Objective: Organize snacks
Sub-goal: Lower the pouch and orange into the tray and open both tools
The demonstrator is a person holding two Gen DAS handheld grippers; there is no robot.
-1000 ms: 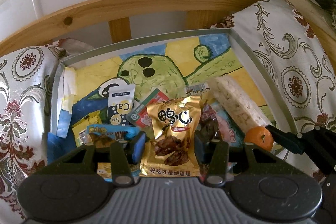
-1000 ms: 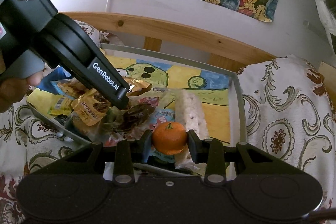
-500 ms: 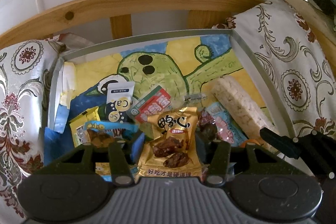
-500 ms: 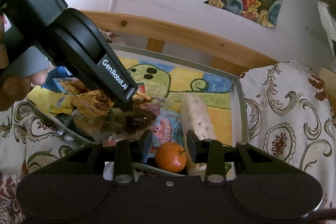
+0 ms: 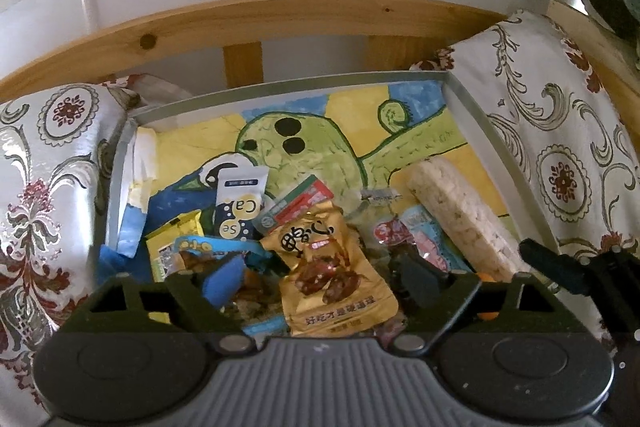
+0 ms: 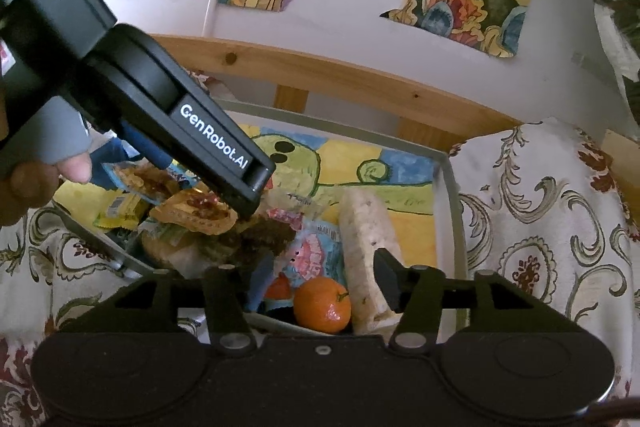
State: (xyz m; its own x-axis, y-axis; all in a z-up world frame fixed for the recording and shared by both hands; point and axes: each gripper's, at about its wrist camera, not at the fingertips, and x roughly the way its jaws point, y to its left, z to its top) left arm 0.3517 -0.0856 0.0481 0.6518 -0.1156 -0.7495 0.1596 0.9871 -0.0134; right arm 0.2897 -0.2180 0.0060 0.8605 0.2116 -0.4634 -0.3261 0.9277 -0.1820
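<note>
A gold snack packet [image 5: 328, 267] lies on the heap of snacks in the grey tray [image 5: 480, 115]. My left gripper [image 5: 320, 281] stands over it, jaws opening, and neither pad touches the packet. An orange mandarin [image 6: 322, 303] rests at the tray's near edge beside a white rice-cracker roll [image 6: 368, 235]. My right gripper [image 6: 320, 279] straddles it with jaws opening, both pads off the fruit. From the upper left of the right wrist view, the left gripper's black finger [image 6: 224, 155] reaches over the heap.
The tray's floor [image 6: 400, 163] bears a painted green cactus. More packets lie in it: a white sachet [image 5: 240, 203], a red-green one [image 5: 300, 203], a pink-blue one [image 6: 316, 247]. Patterned cloth [image 5: 560, 147] flanks the tray, with a wooden rail [image 5: 280, 19] behind it.
Both grippers have opened. The gold packet dropped from the left pads onto the heap. The mandarin left the right pads and sank to the tray's near edge.
</note>
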